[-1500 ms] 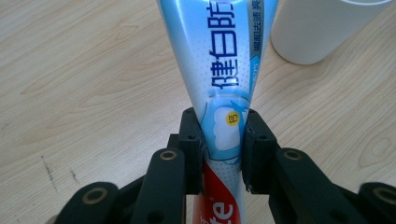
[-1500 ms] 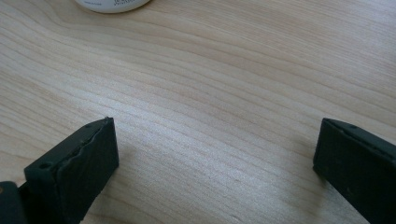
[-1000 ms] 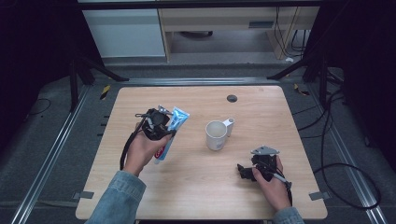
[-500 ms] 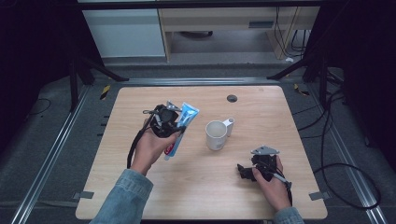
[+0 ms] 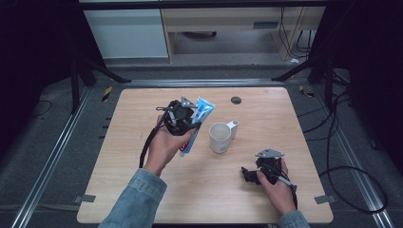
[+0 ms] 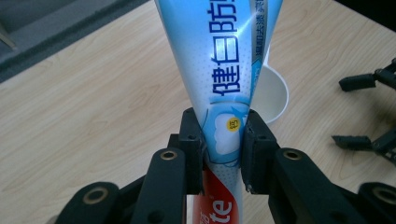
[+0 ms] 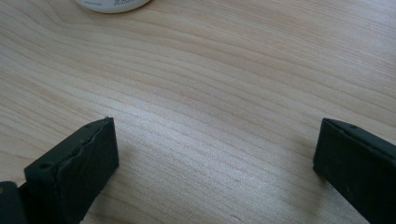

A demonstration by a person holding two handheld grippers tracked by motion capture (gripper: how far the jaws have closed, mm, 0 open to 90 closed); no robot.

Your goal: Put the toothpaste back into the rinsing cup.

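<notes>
A wooden table (image 5: 142, 190) is set amid dark surroundings. A tube (image 6: 224, 79) is pinched between the jaws of the left gripper (image 6: 223, 154) and held above the table, just left of a white mug (image 5: 220, 137). The right gripper (image 7: 215, 154) is rested low near the table's right front, its jaws spread wide apart.
</notes>
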